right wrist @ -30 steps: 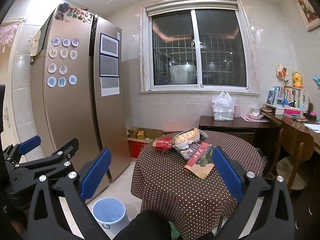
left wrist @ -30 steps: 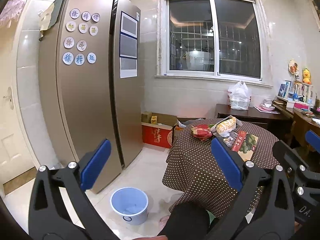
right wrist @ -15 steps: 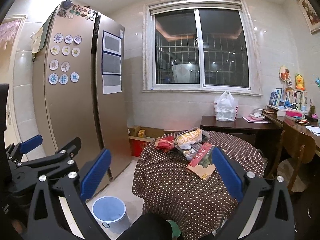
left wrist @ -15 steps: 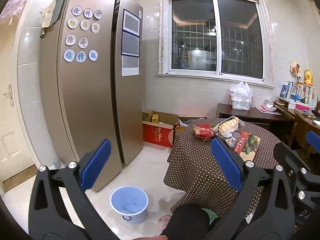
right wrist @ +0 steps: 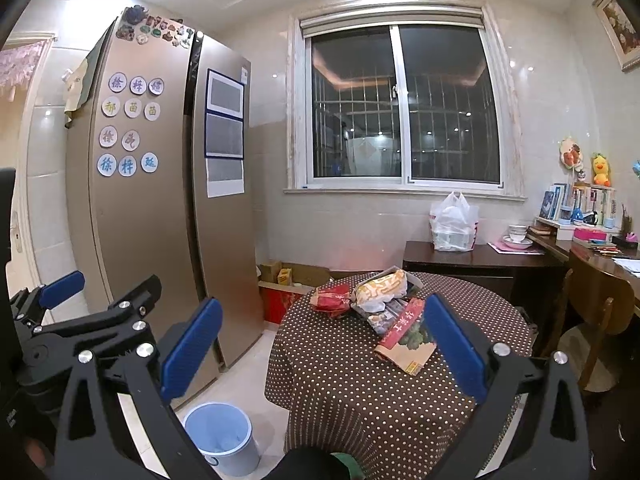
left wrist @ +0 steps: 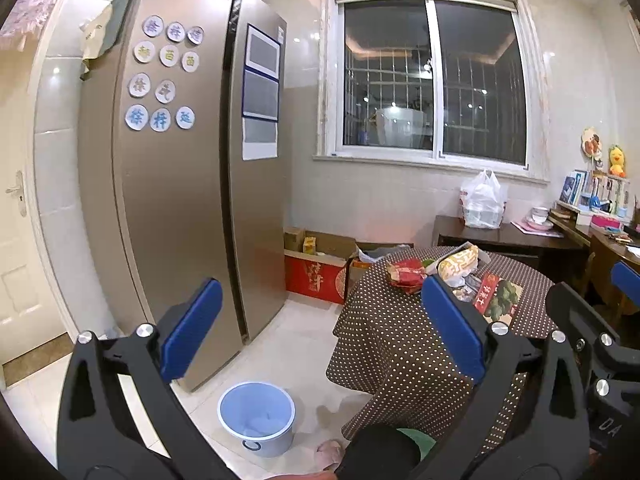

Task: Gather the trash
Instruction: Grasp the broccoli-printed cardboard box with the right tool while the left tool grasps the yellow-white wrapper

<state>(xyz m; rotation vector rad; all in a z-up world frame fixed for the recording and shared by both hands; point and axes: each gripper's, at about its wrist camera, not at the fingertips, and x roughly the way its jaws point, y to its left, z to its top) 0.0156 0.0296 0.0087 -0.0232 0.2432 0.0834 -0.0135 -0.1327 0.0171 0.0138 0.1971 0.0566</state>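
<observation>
Both grippers gape wide w/ nothing between the jaws: left gripper [left wrist: 320, 324], right gripper [right wrist: 320, 344]. The trash, a red wrapper [right wrist: 332, 297], yellow snack bag [right wrist: 382, 286] and flat red-green packet [right wrist: 408, 334], lies ahead of and beyond the right jaws on the round dotted table [right wrist: 360, 380], packet's long axis running away and slightly right. From the left jaws it's off to the right, so right gripper looks nearer; blue bin [right wrist: 220, 436] sits below-left on the floor.

The desk [right wrist: 352, 376] wears a dark brown cloth with white polka dots. On it lie a red wrapper [right wrist: 332, 298], a yellow-and-white bag [right wrist: 380, 286] and a red-and-green packet [right wrist: 408, 334]. At lower left of the frame stands a light blue bin [left wrist: 256, 416]. The fridge [left wrist: 180, 200] is bronze, dotted with round white-and-blue magnets [left wrist: 160, 118]. The fingers [left wrist: 190, 330] carry blue pads on black frames.
</observation>
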